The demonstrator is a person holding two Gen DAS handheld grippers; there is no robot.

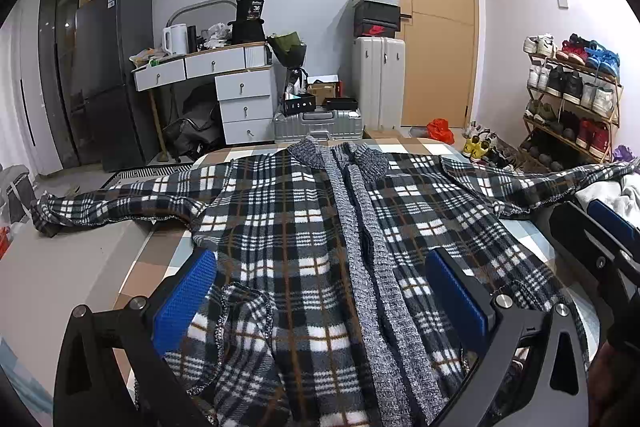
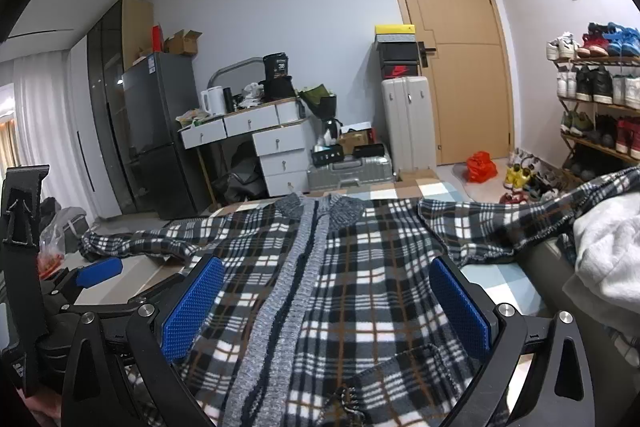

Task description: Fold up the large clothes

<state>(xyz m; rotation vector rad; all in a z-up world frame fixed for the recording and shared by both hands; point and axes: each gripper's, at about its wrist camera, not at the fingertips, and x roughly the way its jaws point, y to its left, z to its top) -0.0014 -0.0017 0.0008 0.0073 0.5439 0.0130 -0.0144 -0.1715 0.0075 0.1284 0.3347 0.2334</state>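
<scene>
A large black, white and brown plaid cardigan (image 1: 288, 235) with a grey knit placket and collar lies spread flat on the checked bed (image 1: 148, 267), both sleeves stretched out sideways. It also shows in the right wrist view (image 2: 360, 267). My left gripper (image 1: 320, 291) is open, hovering over the garment's lower left half, blue pads apart and holding nothing. My right gripper (image 2: 328, 303) is open above the lower right half, empty. The left gripper's fingers (image 2: 98, 273) show at the left of the right wrist view; the right gripper's fingers (image 1: 612, 227) show at the right of the left wrist view.
A white blanket (image 2: 608, 247) lies on the bed's right side under the right sleeve. Beyond the bed's far end stand a silver suitcase (image 1: 318, 125), a white drawer desk (image 1: 240, 91), a fridge (image 1: 108, 75), a white suitcase (image 1: 378, 83) and a shoe rack (image 1: 572, 95).
</scene>
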